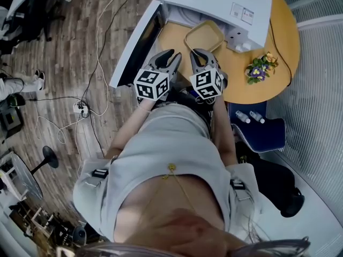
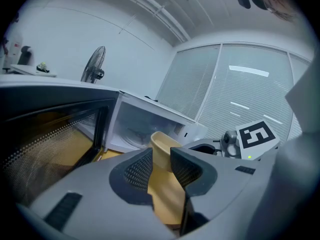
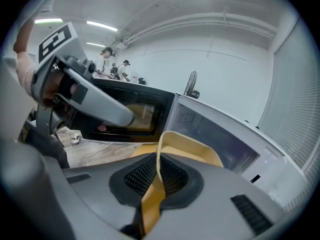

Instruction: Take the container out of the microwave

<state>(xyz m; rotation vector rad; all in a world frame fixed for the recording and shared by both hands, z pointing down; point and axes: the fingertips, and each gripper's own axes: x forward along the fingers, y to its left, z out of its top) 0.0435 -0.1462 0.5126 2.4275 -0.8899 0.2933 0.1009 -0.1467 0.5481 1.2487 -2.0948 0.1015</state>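
Since container (image 1: 205, 35) looks light, thin, bendy plastic — hold rim wall: right gripper (image 3: 157, 173) clamped there, left gripper (image 2: 161, 160) gaping, nothing pinched.

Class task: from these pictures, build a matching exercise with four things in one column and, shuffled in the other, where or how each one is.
Things:
1 container
2 microwave door
3 flowers
4 small bottles

Place or state:
A on the blue seat
B rim pinched by the right gripper
C swung open
D on the round table

Pairs: 1-B, 2-C, 3-D, 4-A
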